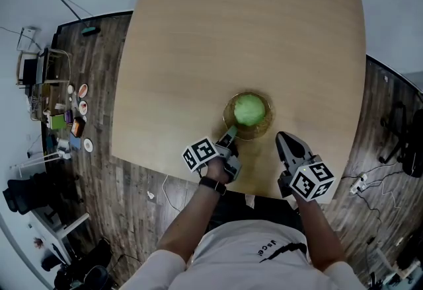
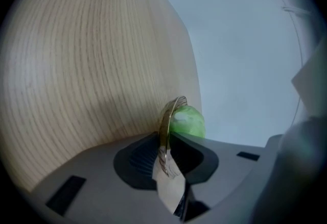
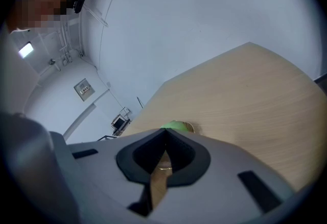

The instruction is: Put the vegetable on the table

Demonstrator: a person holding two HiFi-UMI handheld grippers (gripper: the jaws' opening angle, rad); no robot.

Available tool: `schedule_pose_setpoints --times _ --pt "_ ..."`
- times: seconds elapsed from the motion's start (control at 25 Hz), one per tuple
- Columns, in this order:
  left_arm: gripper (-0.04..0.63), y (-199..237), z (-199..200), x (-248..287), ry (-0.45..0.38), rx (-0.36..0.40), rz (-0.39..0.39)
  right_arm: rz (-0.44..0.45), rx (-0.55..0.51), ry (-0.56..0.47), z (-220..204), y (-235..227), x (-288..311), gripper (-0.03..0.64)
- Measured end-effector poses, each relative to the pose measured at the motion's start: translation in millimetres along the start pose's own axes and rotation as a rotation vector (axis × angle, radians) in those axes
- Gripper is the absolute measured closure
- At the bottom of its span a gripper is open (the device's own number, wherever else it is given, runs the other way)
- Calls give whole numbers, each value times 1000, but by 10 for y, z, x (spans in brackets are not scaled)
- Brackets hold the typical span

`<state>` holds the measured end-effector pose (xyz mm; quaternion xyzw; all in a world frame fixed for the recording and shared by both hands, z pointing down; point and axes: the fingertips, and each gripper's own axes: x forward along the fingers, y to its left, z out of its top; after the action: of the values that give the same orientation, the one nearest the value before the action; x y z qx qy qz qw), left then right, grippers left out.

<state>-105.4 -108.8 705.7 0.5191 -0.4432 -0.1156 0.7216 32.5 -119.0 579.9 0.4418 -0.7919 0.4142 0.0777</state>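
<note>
Pale wooden worktop [image 1: 251, 37], dark plank floor [image 1: 99, 64] all round it. The left tool [image 1: 229, 139] is pinched narrowly on the rim of the bowl [image 1: 225, 115]. The vegetable [image 1: 249, 109], a round pale-green head, sits in that bowl just beyond the tool's tips. The right tool [image 1: 283, 138], closed and empty, is just right of the bowl.

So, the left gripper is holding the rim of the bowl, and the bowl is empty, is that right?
Not quite: the bowl isn't empty; a round green vegetable sits in it, as the head view shows. The left gripper does hold its rim.
</note>
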Motion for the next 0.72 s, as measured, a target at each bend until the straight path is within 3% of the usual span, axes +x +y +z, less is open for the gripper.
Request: schedule_pose_setpoints --times 0.2,0.44,0.72 --pt "514 24 19 -21 6 79 69 7 2 -1 18 -11 -10 603" --pt "425 -61 76 -63 -8 212 118 24 -1 2 15 35 -22 603" --pt "426 -149 108 -345 -75 285 151 38 -29 -1 34 77 -126 603"
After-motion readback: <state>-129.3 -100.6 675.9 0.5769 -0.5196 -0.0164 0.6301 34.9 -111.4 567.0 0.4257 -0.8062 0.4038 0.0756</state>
